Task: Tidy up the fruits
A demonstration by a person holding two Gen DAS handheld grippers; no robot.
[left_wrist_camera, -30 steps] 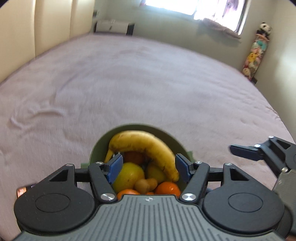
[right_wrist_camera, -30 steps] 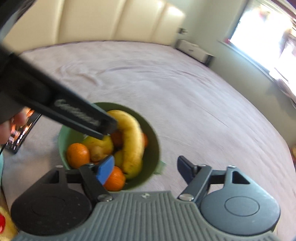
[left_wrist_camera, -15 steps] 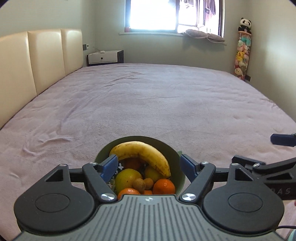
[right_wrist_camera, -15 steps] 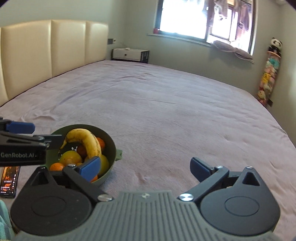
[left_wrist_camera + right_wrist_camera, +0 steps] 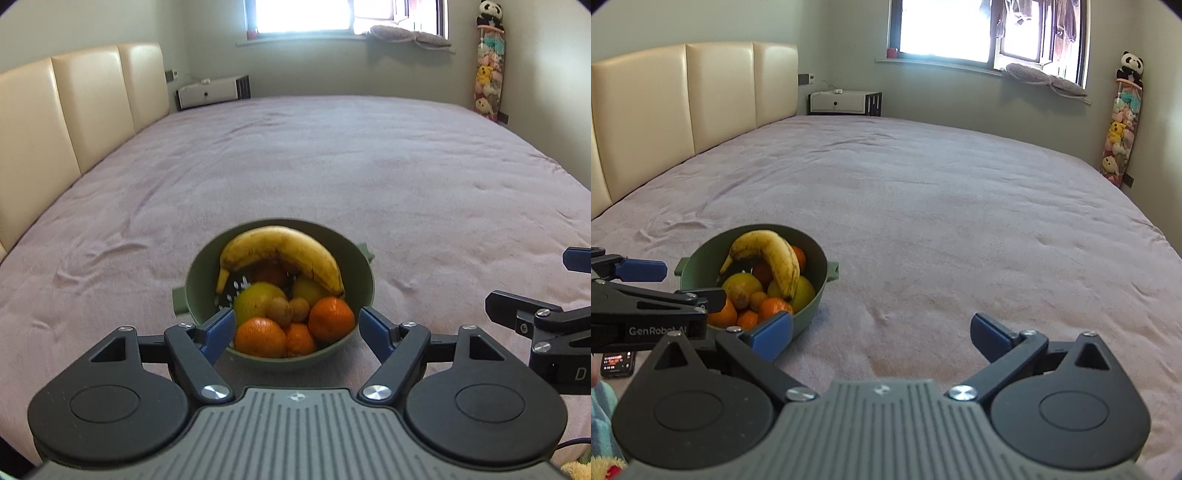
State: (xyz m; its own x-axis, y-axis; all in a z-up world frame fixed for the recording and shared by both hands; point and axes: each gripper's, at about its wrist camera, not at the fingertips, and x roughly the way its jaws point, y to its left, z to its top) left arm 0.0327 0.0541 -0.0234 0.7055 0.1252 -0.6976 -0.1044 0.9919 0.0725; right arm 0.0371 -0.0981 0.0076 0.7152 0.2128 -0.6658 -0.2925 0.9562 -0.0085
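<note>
A round, matte green plastic bowl (image 5: 364, 275) with small side handles rests on a soft, faintly wrinkled mauve bedspread (image 5: 332, 166), near its front edge. Inside, a curved, brown-flecked yellow banana (image 5: 280, 247) arches over smooth oranges (image 5: 330, 319), yellow-green citrus and small tan fruits. Open bedspread extends far and right of the bowl. The left gripper (image 5: 297, 330) stands wide, empty, straddling the bowl's near rim. The right gripper (image 5: 881, 334) stands wide, empty, over bare fabric right of the bowl.

The left gripper (image 5: 297, 328) and the right gripper (image 5: 882, 334) both tip down, wide open and empty.
</note>
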